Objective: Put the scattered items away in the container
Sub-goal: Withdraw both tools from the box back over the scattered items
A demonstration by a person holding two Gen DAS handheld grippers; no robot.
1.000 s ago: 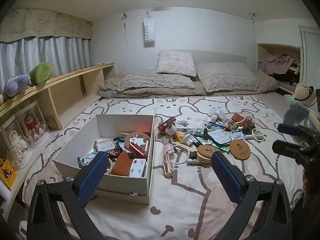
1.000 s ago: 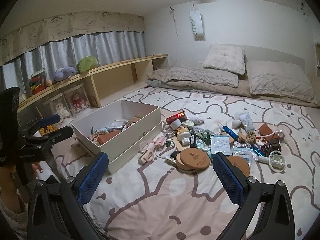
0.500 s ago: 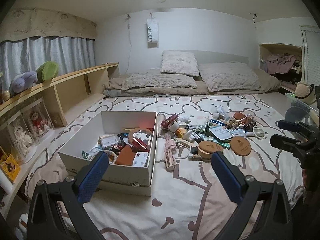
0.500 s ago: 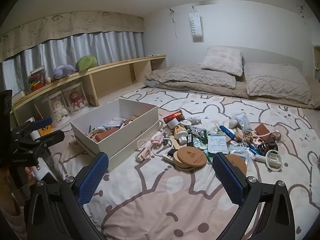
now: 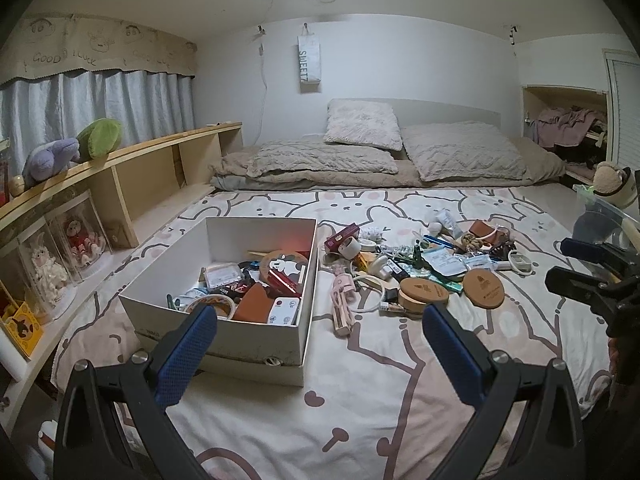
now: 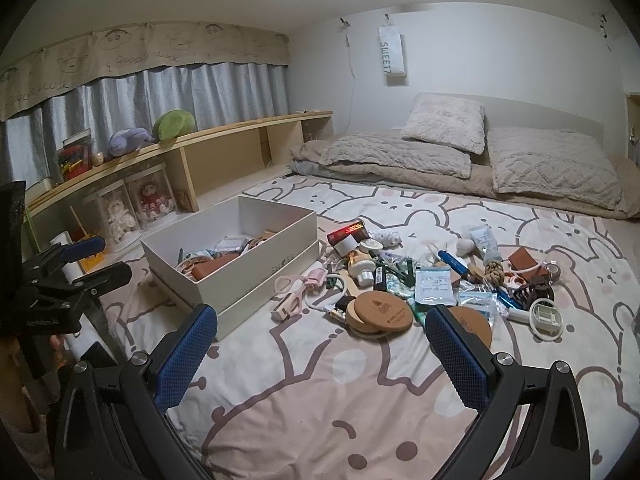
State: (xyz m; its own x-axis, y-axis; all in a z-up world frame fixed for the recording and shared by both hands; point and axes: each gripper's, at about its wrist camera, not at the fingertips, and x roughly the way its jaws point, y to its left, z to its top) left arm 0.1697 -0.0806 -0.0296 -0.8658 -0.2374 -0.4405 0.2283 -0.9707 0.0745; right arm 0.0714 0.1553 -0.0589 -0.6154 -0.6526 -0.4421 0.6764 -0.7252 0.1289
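Nearby, one white box (image 5: 224, 344), two round wooden coasters (image 6: 384, 311), each gripper (image 5: 320, 336) (image 6: 322, 336) spread apart, empty.

The white hanging bag (image 5: 309, 63) on the far wall carries the word "SWEET" printed vertically, followed by one more character too small to make out. The beige curtain valance (image 6: 132, 60) above the grey curtains reads "GOOD LUCK" among drawn cartoon faces. The side of the white box (image 6: 256, 276) bears faint lettering that cannot be read.
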